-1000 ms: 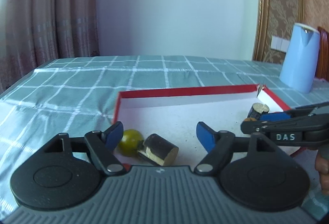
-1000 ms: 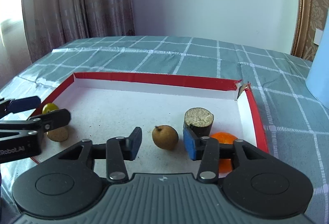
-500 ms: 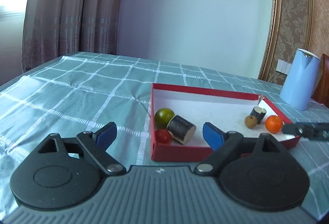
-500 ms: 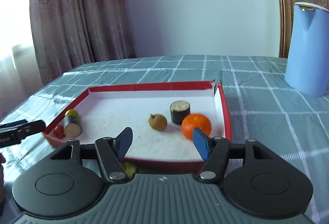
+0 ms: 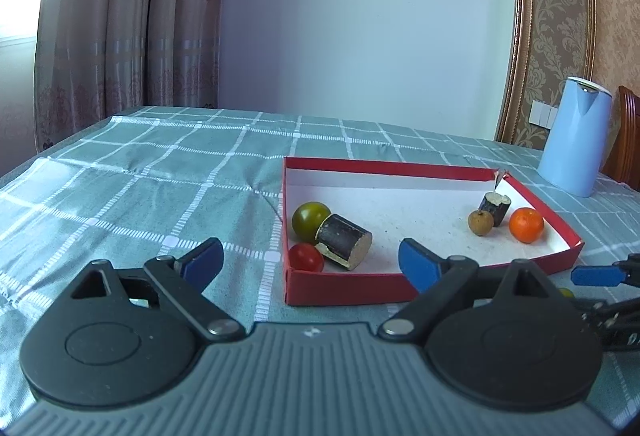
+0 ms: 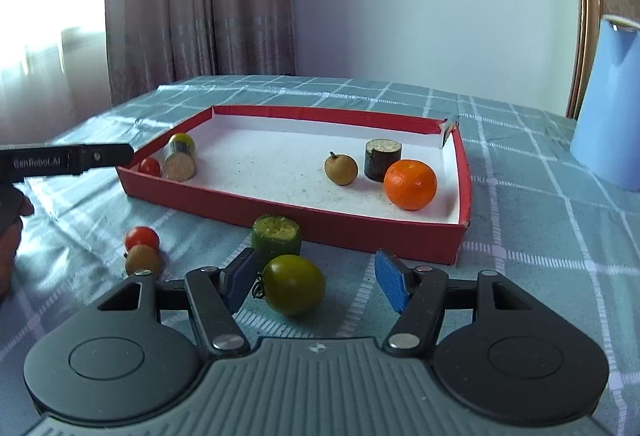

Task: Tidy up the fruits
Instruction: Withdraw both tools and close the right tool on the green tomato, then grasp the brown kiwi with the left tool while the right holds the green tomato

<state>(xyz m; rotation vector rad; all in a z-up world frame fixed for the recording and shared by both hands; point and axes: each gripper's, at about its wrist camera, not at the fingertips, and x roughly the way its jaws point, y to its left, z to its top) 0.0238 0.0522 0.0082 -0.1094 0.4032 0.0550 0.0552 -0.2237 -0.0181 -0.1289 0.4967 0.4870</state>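
A red tray (image 5: 348,290) (image 6: 288,213) holds a green tomato (image 5: 310,222), a red cherry tomato (image 5: 306,258), a dark cut cylinder (image 5: 344,242), a brown longan (image 6: 341,168), a dark stump piece (image 6: 382,159) and an orange (image 6: 410,184). On the cloth before the tray lie a green tomato (image 6: 294,284), a green cut cylinder (image 6: 276,240), a red tomato (image 6: 142,238) and a brown fruit (image 6: 143,260). My left gripper (image 5: 310,264) is open and empty, short of the tray's near left corner. My right gripper (image 6: 316,282) is open, with the green tomato between its fingers, untouched.
A light blue kettle (image 5: 574,141) (image 6: 610,103) stands right of the tray on the green checked tablecloth (image 5: 140,187). Curtains and a wall are behind. The left gripper's arm (image 6: 68,159) reaches in from the left in the right wrist view.
Both grippers have pulled back out of the tray toward the near table edge. The loose fruits in front of the tray have come into the right wrist view.
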